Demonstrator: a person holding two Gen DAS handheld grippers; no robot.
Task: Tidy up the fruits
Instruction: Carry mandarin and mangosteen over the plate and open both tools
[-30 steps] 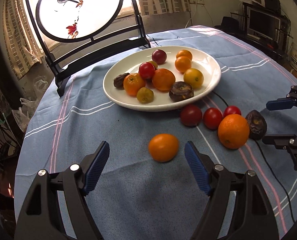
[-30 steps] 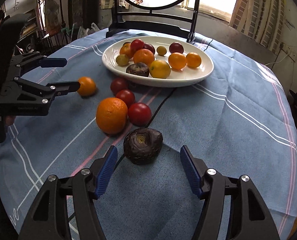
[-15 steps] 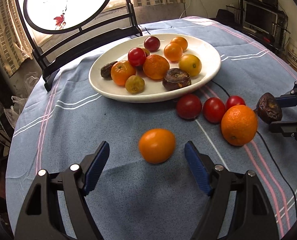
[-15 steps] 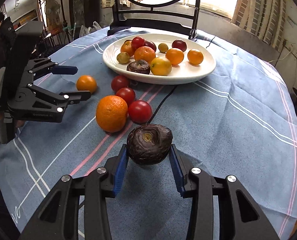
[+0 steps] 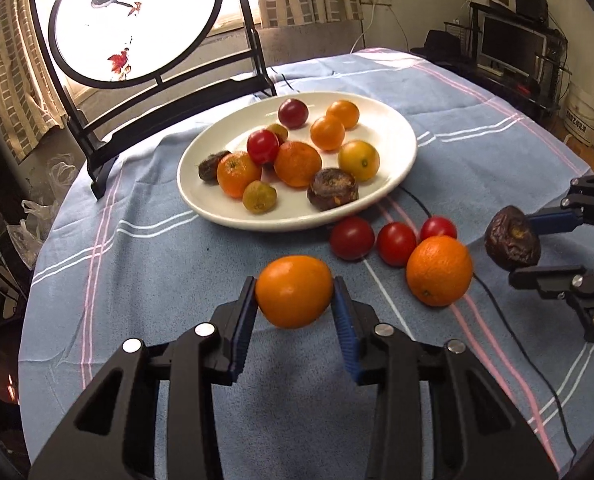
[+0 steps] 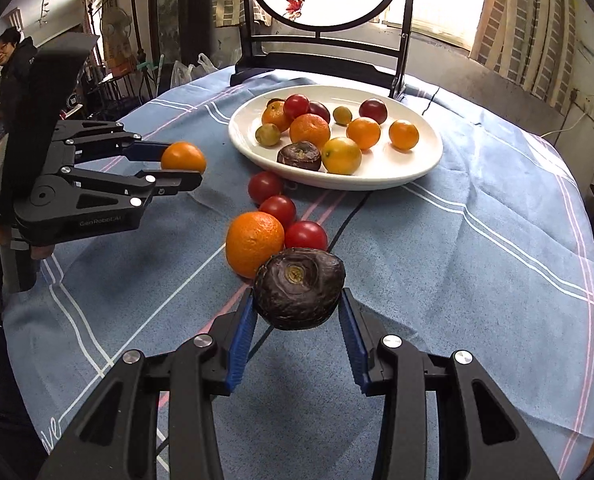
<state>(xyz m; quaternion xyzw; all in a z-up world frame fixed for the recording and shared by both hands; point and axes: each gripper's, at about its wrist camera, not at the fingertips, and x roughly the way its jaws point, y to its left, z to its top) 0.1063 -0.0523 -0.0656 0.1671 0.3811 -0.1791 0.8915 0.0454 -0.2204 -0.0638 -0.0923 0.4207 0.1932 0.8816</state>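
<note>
Orange fruit (image 5: 293, 290) sits between my left gripper (image 5: 293, 300) as its jaws close; my right gripper (image 6: 299, 310) clamps the dark fruit (image 6: 299, 288). Next, I judge: carry both forward to the plate (image 5: 401, 168).

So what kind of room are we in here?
Probably a lived-in home room: a round table under a blue striped cloth, a monitor on a cluttered desk, and curtained windows.
</note>
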